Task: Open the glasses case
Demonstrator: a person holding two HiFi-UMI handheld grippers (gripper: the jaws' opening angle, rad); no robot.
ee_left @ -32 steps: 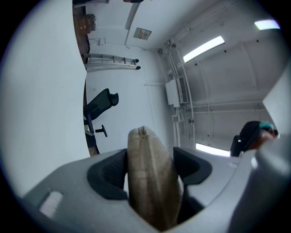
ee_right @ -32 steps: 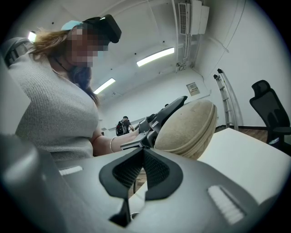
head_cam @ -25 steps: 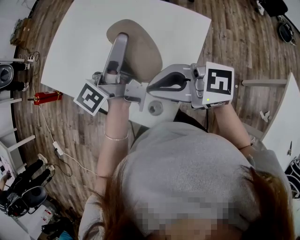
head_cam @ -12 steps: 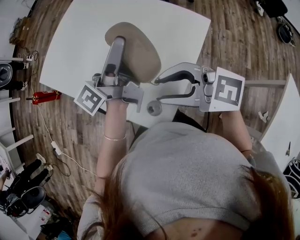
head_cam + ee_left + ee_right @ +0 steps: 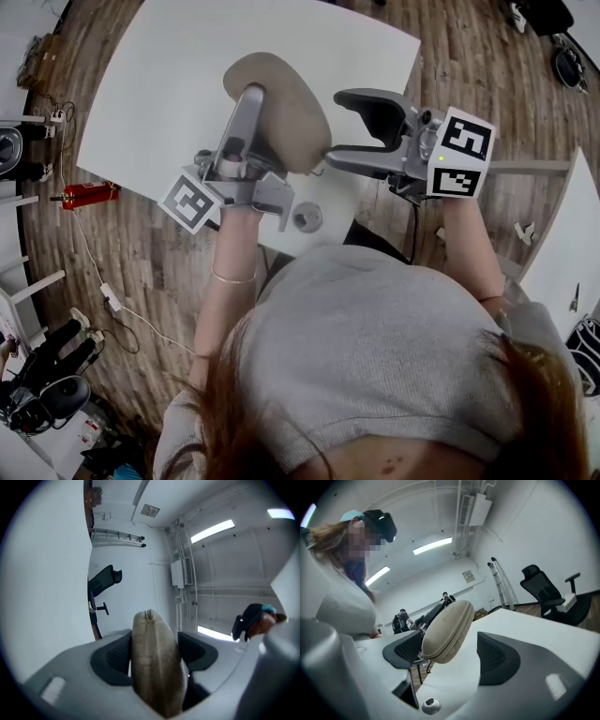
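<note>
Left gripper (image 5: 154, 653) has the glasses case (image 5: 291, 122) clamped, fingers pressed on its two broad faces, and the case is held up off the white table (image 5: 169, 84). In the left gripper view the case is edge-on, its seam running up the middle between the fingers.

Now the right gripper (image 5: 336, 129): its fingers have just been opening and stand wide, nothing pinched. It sits to the right of the case, pointing left at it.

Here's what matters. The case's long axis runs from far left to near right, and its near-right end points into the mouth of those open right fingers. In the right gripper view the case lies in front of the left-side finger, with the seam edge in view. Judging from that, the right hand does the opening while the left hand anchors it.
</note>
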